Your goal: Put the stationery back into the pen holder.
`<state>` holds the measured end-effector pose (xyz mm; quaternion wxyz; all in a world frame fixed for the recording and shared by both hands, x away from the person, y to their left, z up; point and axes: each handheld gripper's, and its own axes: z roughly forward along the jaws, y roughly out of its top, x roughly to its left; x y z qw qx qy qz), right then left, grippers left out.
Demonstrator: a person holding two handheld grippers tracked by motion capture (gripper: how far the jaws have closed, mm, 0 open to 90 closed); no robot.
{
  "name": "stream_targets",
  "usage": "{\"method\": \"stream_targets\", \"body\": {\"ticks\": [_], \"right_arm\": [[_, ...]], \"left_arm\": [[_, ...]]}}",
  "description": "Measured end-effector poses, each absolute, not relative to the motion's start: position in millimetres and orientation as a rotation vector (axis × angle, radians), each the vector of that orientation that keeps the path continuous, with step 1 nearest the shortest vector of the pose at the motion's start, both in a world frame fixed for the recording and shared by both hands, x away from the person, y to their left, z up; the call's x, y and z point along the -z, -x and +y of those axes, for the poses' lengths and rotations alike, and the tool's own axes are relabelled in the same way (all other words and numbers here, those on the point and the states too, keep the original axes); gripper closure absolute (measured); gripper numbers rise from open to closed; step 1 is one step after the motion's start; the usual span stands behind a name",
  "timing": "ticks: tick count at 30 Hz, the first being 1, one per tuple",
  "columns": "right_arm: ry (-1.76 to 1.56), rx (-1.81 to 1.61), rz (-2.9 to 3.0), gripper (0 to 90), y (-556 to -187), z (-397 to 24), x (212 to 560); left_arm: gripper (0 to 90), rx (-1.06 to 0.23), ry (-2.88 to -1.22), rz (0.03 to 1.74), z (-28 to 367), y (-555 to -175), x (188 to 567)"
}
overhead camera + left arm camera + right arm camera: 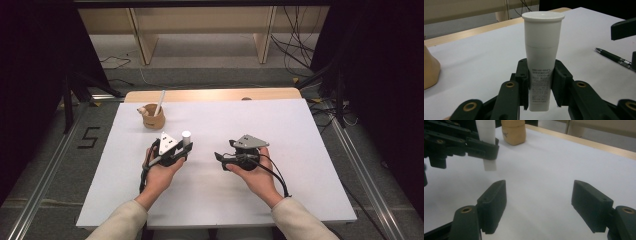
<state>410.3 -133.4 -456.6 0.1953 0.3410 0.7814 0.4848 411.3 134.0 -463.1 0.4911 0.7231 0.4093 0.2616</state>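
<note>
Wooden cup [153,119] with a white stick in it stands near the table's [280,125] far-left corner. Left gripper [540,83] is clamped on the white tube [542,50], holding it upright, cap end up, left of the table's centre. Pen [614,57] lies on the table between the grippers. Right gripper [540,202], right of centre, has its jaws wide apart, nothing between them, over bare table.

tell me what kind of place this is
Probably a lab or recording studio: a white table ringed by dark curtains, loose cables on the floor, and floor rails alongside.
</note>
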Motion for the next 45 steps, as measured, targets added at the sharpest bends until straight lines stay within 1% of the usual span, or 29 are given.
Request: {"method": "stream_targets", "body": {"ticks": [27, 45], "right_arm": [[-0.988, -1.315, 2.21, 28.7, -408, -150, 462], [-0.989, -1.296, 2.23, 29.0, -403, -156, 466]], "left_arm": [[70.1, -0.722, -1.683, 1.081, 174, -428, 451], [70.1, -0.748, -1.652, 1.125, 193, -446, 443]]}}
